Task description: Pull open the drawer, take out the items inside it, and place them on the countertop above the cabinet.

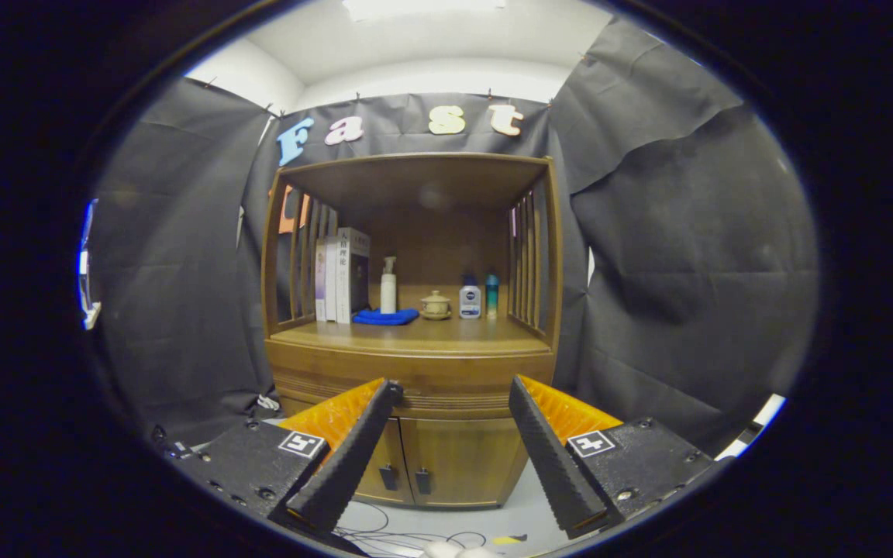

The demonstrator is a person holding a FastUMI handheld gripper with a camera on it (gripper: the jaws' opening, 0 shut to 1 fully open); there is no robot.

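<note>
The long wooden drawer front (412,370) is sitting shut in the brown wooden cabinet (415,434), just under the countertop (415,335) and above two lower doors (446,459) with small dark pulls. What lies inside the drawer is hidden. The gripper (453,389), with black ribbed fingers (349,453) backed in orange, is hanging in front of the cabinet with its tongs spread wide, holding nothing and touching nothing; the drawer front is showing between and just beyond the fingertips. On the countertop, inside the slatted wooden shelf frame (551,248), things are standing in a row: upright books (344,275) at one end, then a white pump bottle (388,287) on a folded blue cloth (384,316), a small lidded ceramic pot (436,305), a small white-and-blue bottle (470,300) and a slim teal bottle (491,295). Loose cables (384,531) are lying on the pale floor below the cabinet.
</note>
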